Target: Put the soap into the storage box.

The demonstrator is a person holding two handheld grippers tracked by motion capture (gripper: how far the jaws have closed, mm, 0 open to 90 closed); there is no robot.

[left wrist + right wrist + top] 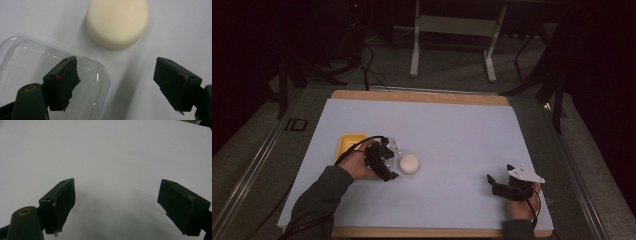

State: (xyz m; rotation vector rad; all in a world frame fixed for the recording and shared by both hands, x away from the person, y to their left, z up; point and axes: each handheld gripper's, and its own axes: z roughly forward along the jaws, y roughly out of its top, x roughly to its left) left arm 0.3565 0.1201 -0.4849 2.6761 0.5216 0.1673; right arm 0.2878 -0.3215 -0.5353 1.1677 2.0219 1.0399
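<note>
1 cream puck point(117, 23) beyond left gripper point(117, 82).

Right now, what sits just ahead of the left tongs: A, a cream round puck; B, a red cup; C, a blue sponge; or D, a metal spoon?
A: the cream round puck lies on the white sheet just beyond the open left tongs.

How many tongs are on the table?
2. The left tongs hover open near the puck and clear lid, by the yellow tray. The right tongs are open over bare white sheet, near the right front corner.
</note>
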